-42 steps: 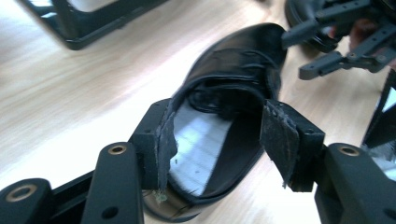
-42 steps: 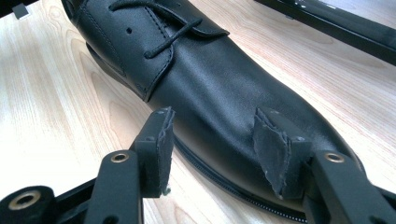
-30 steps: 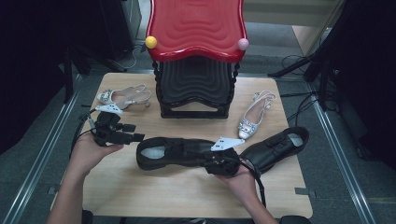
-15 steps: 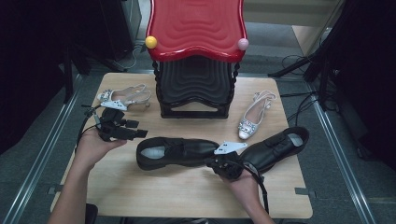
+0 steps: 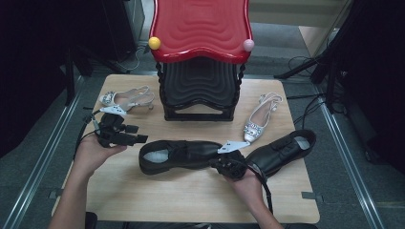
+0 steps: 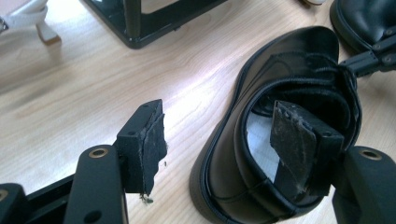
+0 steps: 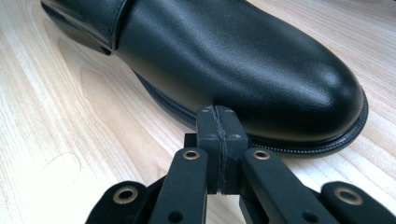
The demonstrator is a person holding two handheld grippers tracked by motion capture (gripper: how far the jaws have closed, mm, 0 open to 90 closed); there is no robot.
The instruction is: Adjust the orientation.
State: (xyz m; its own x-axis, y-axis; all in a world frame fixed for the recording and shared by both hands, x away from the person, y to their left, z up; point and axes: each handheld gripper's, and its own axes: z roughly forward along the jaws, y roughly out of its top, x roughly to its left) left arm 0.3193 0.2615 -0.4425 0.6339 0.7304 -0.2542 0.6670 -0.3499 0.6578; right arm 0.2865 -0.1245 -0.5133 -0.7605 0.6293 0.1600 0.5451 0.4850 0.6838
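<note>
Shoe (image 5: pixel 179 155) of glossy black leather lies on its sole across the table (image 5: pixel 157 200) between your two hands, heel end toward your left gripper (image 5: pixel 125 138), toe toward your right gripper (image 5: pixel 224 162); its upper is smooth and shiny, the toe rounded and catching the light, with a line of stitching along the edge of the sole; the opening shows a pale insole and dark padded lining, and the laces sit just past it.

Your left gripper's fingers (image 6: pixel 144 140) are spread wide; in the left gripper view one pad stands over bare wood beside the heel, the other finger sits over the shoe's opening, so the heel wall lies between them; whether either pad touches the leather you cannot tell.

Your right gripper's fingers (image 7: pixel 218 135) are pressed together with nothing between them; their tips sit right at the side of the toe, just above the sole edge, seemingly touching it.

Beyond your right hand (image 5: pixel 250 183) a second black shoe (image 5: pixel 282 152) lies angled away, close behind that gripper; a silver heeled shoe (image 5: pixel 260 117) lies farther off by the black stand (image 5: pixel 199 88), another silver one (image 5: pixel 126 98) beyond your left gripper.
</note>
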